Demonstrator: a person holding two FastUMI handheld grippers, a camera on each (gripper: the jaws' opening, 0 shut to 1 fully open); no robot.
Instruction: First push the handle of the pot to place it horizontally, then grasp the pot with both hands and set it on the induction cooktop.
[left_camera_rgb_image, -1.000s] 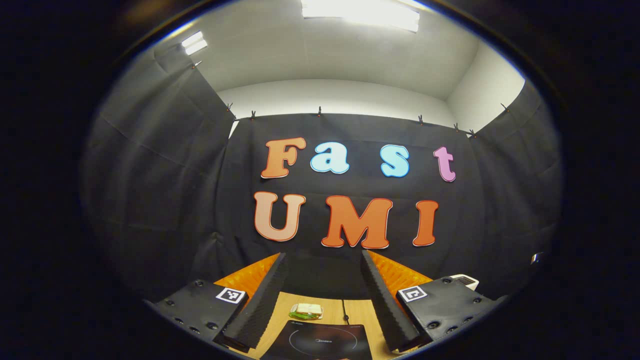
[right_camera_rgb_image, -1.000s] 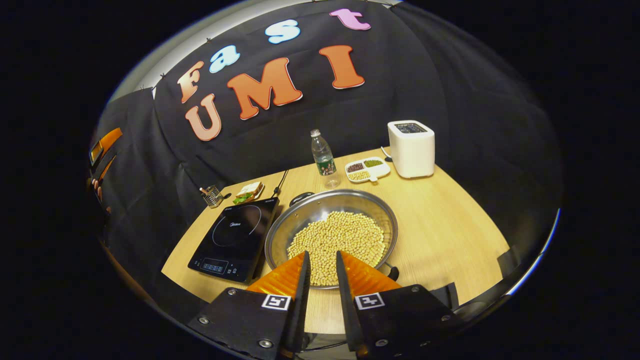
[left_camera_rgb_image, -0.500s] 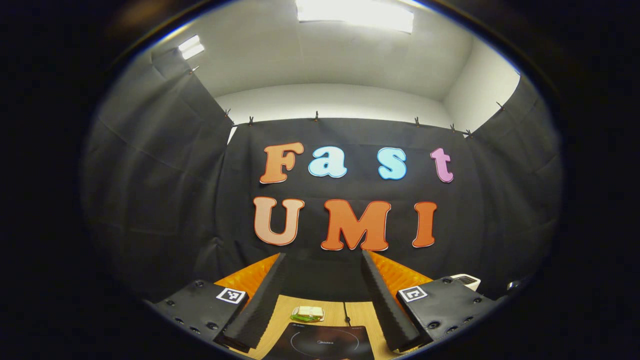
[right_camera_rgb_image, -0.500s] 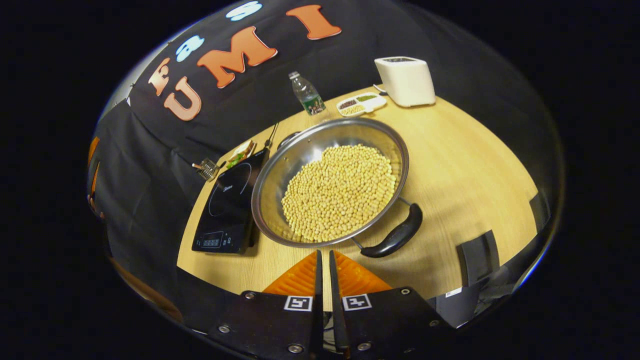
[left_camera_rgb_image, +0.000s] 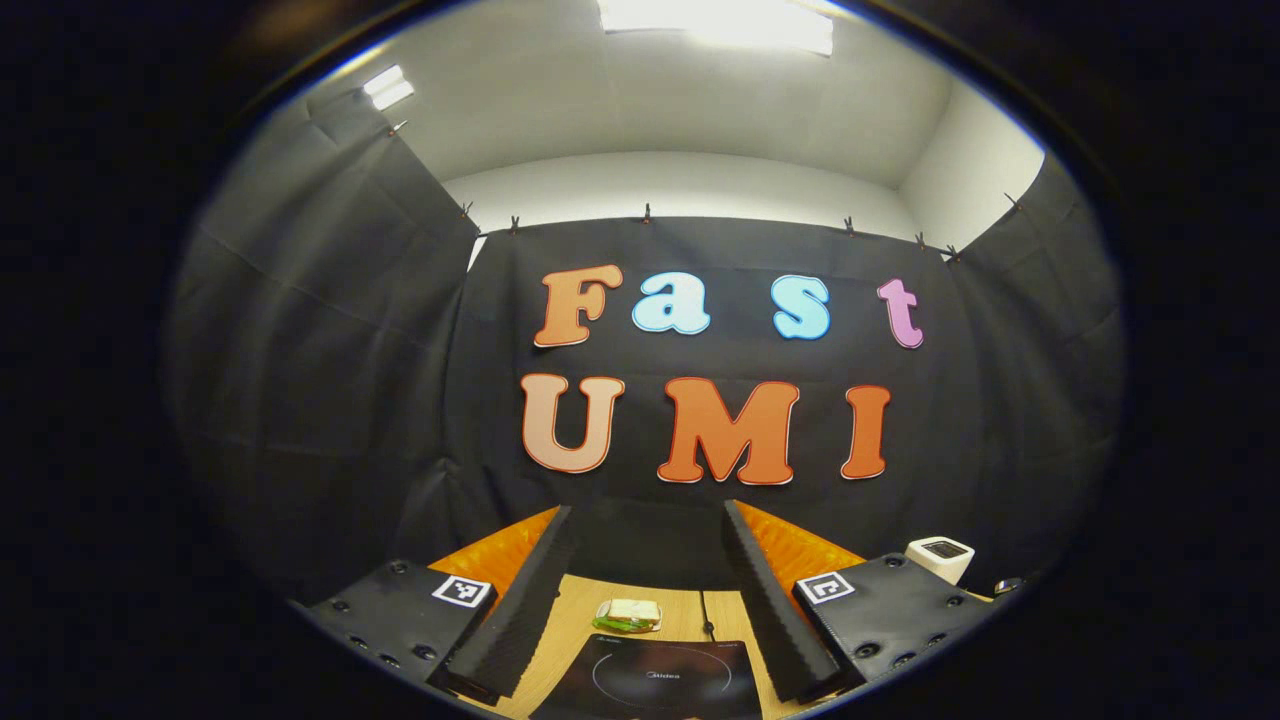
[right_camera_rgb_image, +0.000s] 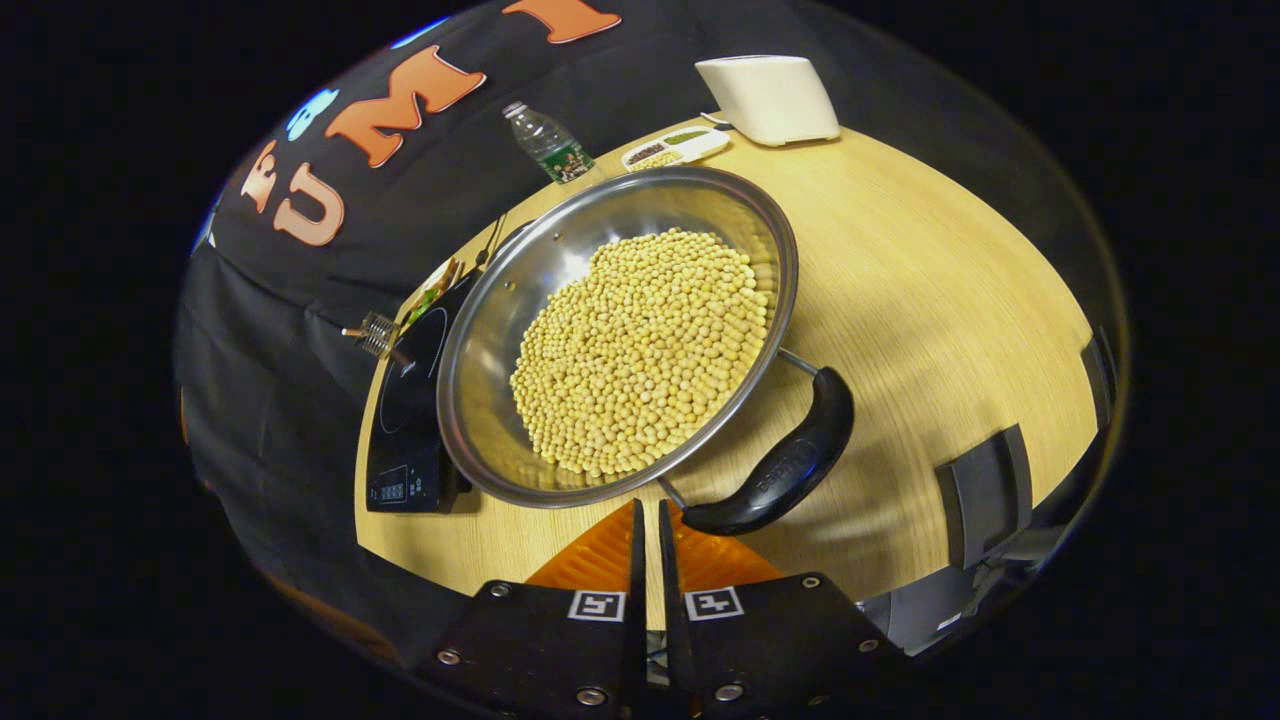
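Observation:
A steel pot (right_camera_rgb_image: 510, 330) heaped with yellow beans (right_camera_rgb_image: 640, 350) stands on the wooden table. Its black near handle (right_camera_rgb_image: 780, 460) curves along the rim at the lower right; a second handle at the far rim is mostly hidden. The black induction cooktop (right_camera_rgb_image: 405, 400) lies just left of the pot. My right gripper (right_camera_rgb_image: 646, 505) is shut with nothing between its fingers, tips close to the pot's near rim and just left of the handle's end. My left gripper (left_camera_rgb_image: 647, 515) is open and raised toward the back wall, with the cooktop (left_camera_rgb_image: 655, 680) low between its fingers.
At the table's far side stand a water bottle (right_camera_rgb_image: 548, 145), a divided dish (right_camera_rgb_image: 675, 150) and a white toaster (right_camera_rgb_image: 770, 98). A sandwich (left_camera_rgb_image: 628, 614) and a small wire holder (right_camera_rgb_image: 375, 332) sit behind the cooktop. A dark chair back (right_camera_rgb_image: 985, 495) is at the near right edge.
My right gripper closed fully and moved down toward the pot's near rim and handle, so the pot looms larger. My left gripper barely moved, tilting slightly.

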